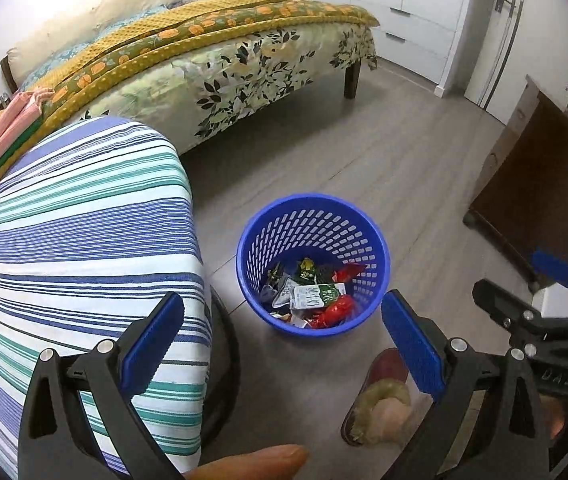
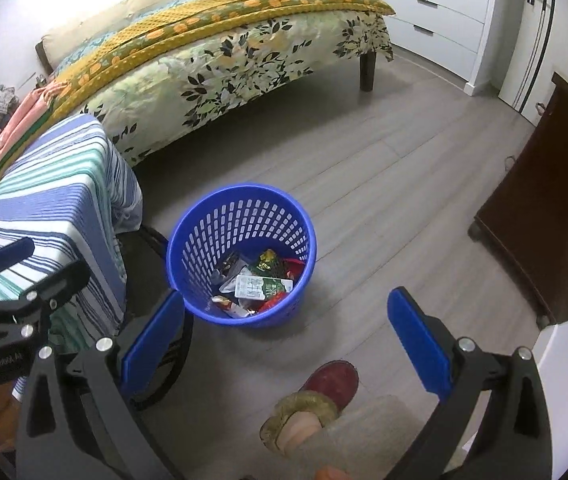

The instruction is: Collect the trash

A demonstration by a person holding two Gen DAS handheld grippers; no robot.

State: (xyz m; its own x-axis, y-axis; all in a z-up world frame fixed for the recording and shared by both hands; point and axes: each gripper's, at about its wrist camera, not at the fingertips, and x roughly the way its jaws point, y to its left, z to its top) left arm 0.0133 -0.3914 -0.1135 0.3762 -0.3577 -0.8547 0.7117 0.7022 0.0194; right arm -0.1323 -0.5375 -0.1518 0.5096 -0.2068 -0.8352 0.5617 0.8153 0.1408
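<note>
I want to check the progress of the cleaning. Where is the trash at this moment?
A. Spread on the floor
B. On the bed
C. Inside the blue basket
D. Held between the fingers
C: the wrappers and a small carton lie inside the blue basket, and both grippers, left and right, are open and hold nothing.

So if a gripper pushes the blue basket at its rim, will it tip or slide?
The blue basket probably tips: it narrows toward its base. Its perforated plastic walls and few wrappers suggest little weight. On the smooth floor, a low push likely slides it.
</note>
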